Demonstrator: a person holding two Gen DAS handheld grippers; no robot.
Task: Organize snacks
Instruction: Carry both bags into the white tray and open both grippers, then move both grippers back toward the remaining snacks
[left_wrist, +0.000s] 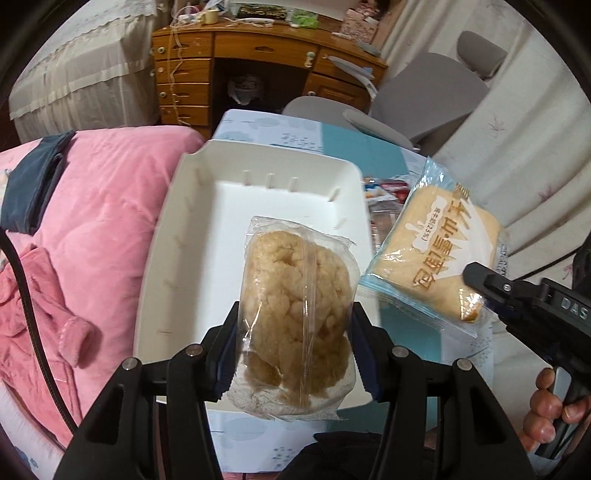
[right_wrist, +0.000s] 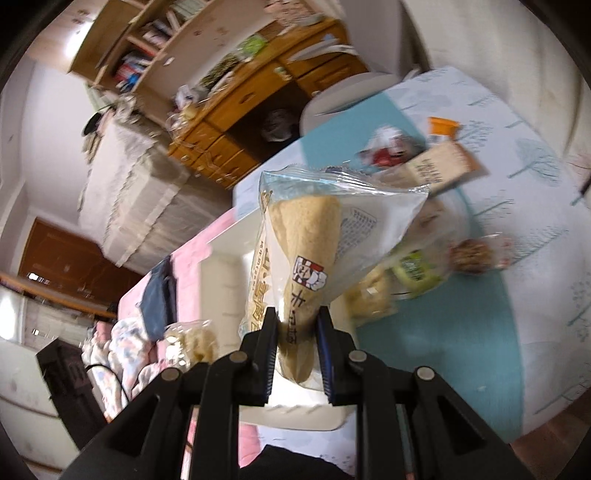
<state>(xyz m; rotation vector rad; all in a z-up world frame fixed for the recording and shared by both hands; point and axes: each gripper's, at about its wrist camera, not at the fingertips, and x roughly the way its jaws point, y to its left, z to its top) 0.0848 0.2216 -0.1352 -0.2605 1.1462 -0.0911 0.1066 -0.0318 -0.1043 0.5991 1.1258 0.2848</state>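
Left wrist view: both tools hold wrapped snacks at a white tray.
Left tool (left_wrist: 295, 354) clamps a clear-wrapped crumbly pastry (left_wrist: 295, 306) at lower centre, over the white tray (left_wrist: 177, 236). Right tool (right_wrist: 297, 354) pinches a blue-edged bread packet (right_wrist: 306, 251) at mid frame; more snacks (right_wrist: 413, 273) lie on the table (right_wrist: 461, 350) at right.

Clear-wrapped crumbly beige pastry (left_wrist: 295, 314) held over white tray (left_wrist: 184, 229), blue-edged sliced bread packet (left_wrist: 436, 258) raised just right of tray, tilted, remaining snack pile (right_wrist: 424, 162) on tablecloth beyond, blurred, seemingly mixed wrappers
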